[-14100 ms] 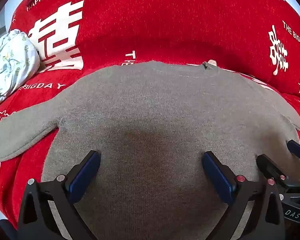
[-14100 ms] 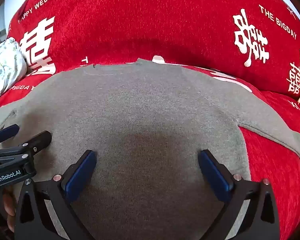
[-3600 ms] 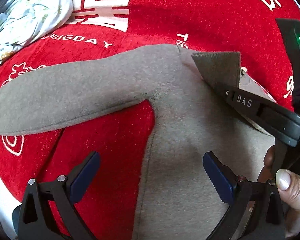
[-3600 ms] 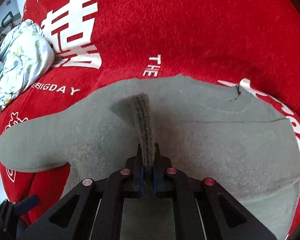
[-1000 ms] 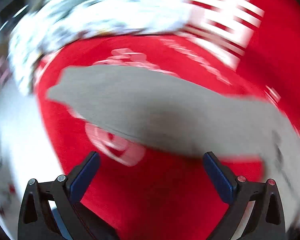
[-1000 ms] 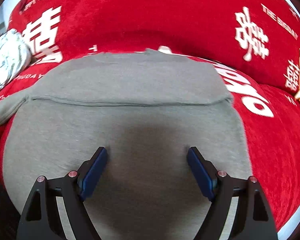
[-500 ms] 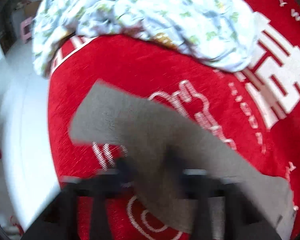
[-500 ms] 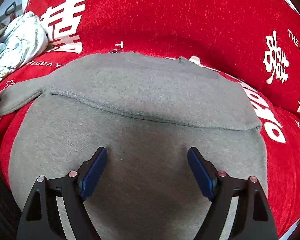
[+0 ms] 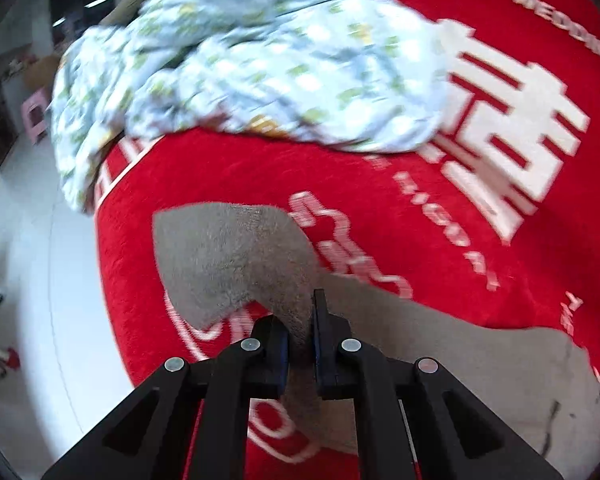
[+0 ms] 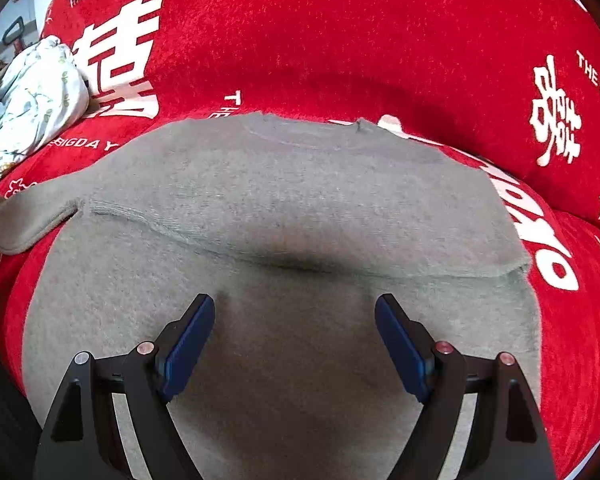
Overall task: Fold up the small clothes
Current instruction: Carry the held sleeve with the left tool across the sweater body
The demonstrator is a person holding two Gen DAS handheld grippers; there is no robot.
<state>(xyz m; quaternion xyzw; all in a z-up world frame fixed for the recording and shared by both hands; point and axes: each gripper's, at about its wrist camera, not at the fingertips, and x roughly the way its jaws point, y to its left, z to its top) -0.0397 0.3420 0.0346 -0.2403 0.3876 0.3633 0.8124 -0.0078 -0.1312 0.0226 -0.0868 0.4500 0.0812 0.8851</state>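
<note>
A grey knit sweater (image 10: 292, 216) lies flat on the red cover, its right sleeve folded across the chest. Its left sleeve (image 9: 236, 256) stretches out to the left. My left gripper (image 9: 300, 332) is shut on that sleeve near the cuff, and the cuff end stands lifted off the cover in front of the jaws. The same sleeve (image 10: 28, 216) shows at the left edge of the right wrist view. My right gripper (image 10: 296, 344) hovers open over the sweater's lower body, with only the flat fabric beneath its blue pads.
The red cover (image 10: 340, 40) with white lettering spreads under everything. A crumpled pale floral cloth (image 9: 252, 64) lies at the far left, also the floral cloth (image 10: 32, 104) in the right wrist view. White floor (image 9: 28, 280) lies beyond the cover's left edge.
My left gripper went from open to shut on the left sleeve near its cuff and has lifted it a little. The right gripper stayed open and drifted slightly over the sweater body.
</note>
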